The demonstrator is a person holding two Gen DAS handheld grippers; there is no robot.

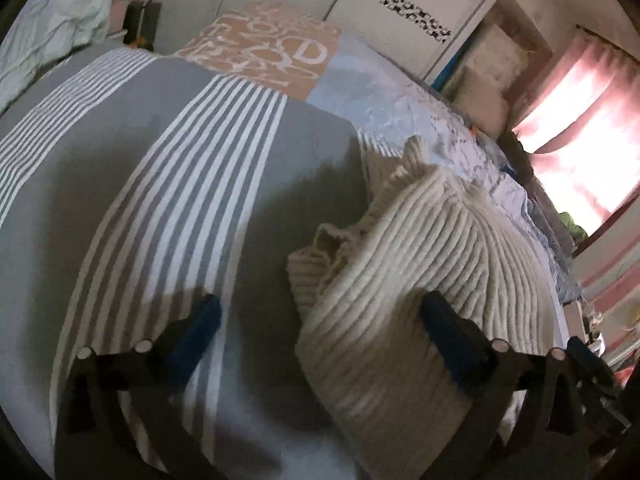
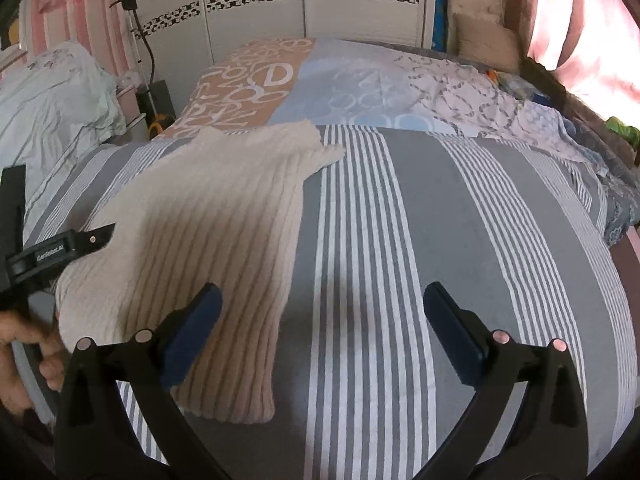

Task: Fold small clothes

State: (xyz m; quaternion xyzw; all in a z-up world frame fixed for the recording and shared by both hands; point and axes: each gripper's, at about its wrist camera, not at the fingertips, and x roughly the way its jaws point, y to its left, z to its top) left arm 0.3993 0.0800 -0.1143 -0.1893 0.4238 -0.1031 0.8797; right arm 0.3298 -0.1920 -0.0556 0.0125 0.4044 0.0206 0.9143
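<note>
A cream ribbed knit garment lies on the grey-and-white striped duvet, bunched along its left edge. My left gripper hovers open just above it, with the right finger over the knit and the left finger over the duvet. In the right wrist view the same garment stretches from the front left toward the pillows. My right gripper is open, its left finger over the garment's right edge and its right finger over bare duvet. The left gripper's black finger shows at the garment's left edge, and a hand holds that tool.
An orange lettered cover and pale blue and patterned bedding lie at the head of the bed. White wardrobe doors stand behind. A pale green sheet is at the left beside a black stand. Pink curtains hang at the right.
</note>
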